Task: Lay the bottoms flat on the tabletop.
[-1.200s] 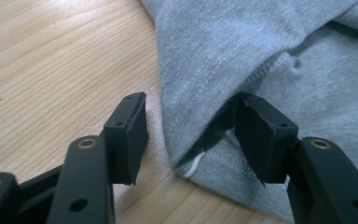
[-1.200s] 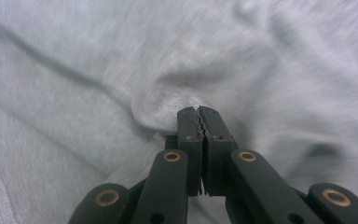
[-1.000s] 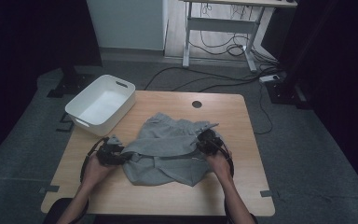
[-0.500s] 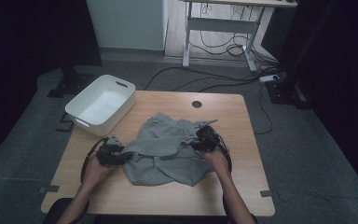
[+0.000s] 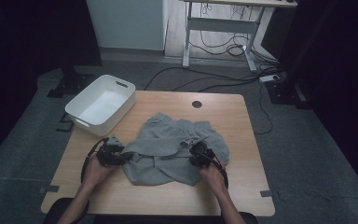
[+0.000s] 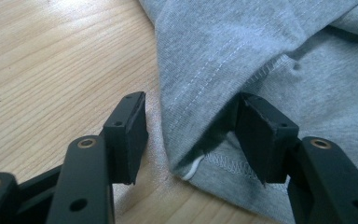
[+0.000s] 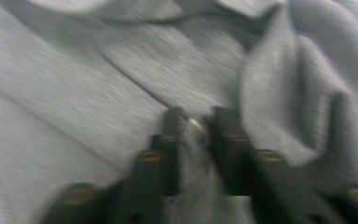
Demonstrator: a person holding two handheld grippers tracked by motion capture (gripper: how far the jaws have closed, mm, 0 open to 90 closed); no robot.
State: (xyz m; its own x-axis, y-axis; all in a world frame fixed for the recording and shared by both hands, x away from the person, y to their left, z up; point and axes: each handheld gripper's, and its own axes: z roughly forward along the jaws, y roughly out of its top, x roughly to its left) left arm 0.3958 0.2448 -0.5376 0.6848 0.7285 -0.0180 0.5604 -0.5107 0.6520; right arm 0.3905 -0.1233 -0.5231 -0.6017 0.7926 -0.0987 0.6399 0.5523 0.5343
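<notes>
Grey jersey shorts lie crumpled mid-table, a bit toward the near edge, w/ a fold of cloth pulled across the top. Left gripper sits at the garment's left edge; its own view shows the jaws standing apart, straddling a stitched hem corner w/o pressing on it, one pad against the fabric at most. Right gripper is at the right side of the shorts, jaws just closing and now pinched on a thin bunch of cloth – pic is blurred, so how deep the bite is I can't tell. Risks as I judge them: right grip looks shallow, so a pull could let the fabric slide out; or it has caught two layers, and the fold drags along instead of opening flat. Left side isn't clamped yet, so if the right hand tugs first the whole garment shifts toward the right edge and the hem corner leaves the left jaws. Left pads close to the wood could also scrape the table rather than get under the hem. Around: white bin at the far-left corner, partly overhanging, well apart from the shorts – not in the way unless cloth gets swung that way. Round cable hole near the far edge, clear of the cloth. Gripper cables loop by each wrist near the front edge; could snag a loose fold. Desk frame & floor cables beyond the table, no bother.
</notes>
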